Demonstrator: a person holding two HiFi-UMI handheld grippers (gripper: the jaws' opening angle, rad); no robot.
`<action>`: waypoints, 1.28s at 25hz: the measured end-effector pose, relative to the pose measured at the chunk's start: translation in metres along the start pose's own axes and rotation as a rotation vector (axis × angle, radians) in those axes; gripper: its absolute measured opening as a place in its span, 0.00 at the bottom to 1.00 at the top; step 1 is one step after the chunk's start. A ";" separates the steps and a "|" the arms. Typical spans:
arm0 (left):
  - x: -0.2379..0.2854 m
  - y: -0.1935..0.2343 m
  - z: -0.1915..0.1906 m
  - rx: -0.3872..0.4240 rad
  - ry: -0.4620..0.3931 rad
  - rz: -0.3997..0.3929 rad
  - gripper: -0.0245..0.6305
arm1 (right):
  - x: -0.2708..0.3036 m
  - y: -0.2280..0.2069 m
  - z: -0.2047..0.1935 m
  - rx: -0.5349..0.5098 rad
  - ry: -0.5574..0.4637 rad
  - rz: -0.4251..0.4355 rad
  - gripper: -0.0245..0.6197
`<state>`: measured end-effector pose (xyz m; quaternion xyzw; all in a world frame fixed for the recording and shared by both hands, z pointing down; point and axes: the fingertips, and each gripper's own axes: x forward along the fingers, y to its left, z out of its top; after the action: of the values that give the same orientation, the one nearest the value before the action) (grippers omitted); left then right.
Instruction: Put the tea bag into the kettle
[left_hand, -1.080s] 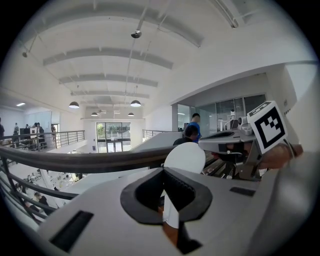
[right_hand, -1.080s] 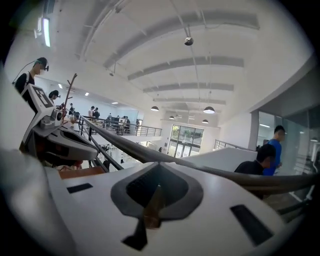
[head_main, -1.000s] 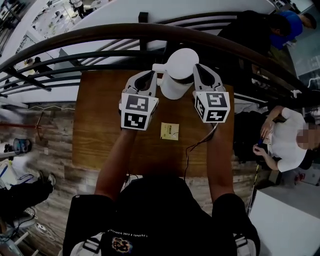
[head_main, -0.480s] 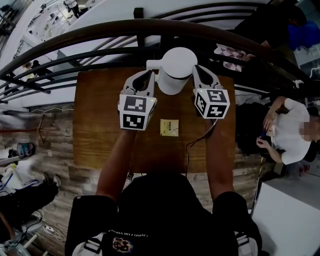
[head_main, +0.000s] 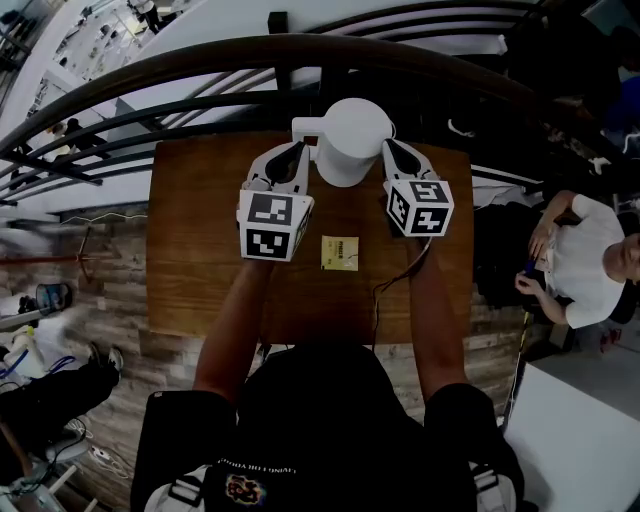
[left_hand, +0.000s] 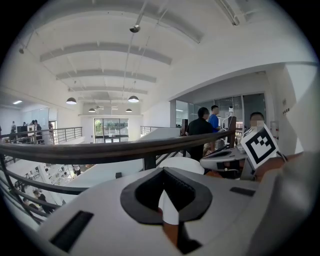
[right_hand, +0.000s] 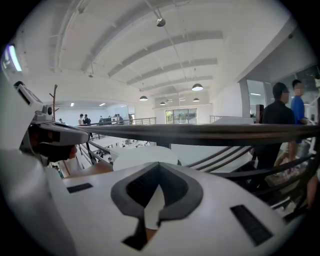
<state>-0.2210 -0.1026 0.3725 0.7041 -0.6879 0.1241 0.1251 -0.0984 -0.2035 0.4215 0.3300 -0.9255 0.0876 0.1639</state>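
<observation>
Kettle (head_main: 350, 140): white, at the table's (head_main: 190, 260) 12 o'clock edge.
Tea bag (head_main: 340, 253): flat on the wood, 6 o'clock of kettle.
Left gripper (head_main: 295, 156): jaws together, empty, kettle's 9 o'clock.
Right gripper (head_main: 394, 154): jaws together, empty, 3 o'clock.

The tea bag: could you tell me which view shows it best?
The head view: the tea bag lies flat on the table, apart from the kettle. Neither gripper view shows it.

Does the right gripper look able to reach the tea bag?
Probably yes: the tea bag lies uncovered on the table near the right gripper, nothing between them; its jaws are shut, though.
</observation>
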 end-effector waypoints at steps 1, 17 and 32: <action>0.000 0.000 0.000 -0.001 0.001 0.000 0.04 | -0.001 0.000 0.001 0.004 -0.004 -0.003 0.06; -0.014 -0.011 -0.015 0.008 0.021 -0.003 0.04 | -0.033 0.016 -0.021 0.008 -0.026 -0.002 0.06; -0.117 -0.070 -0.029 0.041 0.001 -0.048 0.04 | -0.163 0.092 -0.021 -0.003 -0.111 0.028 0.06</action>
<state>-0.1541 0.0186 0.3586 0.7228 -0.6679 0.1357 0.1140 -0.0333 -0.0329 0.3772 0.3214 -0.9377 0.0701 0.1116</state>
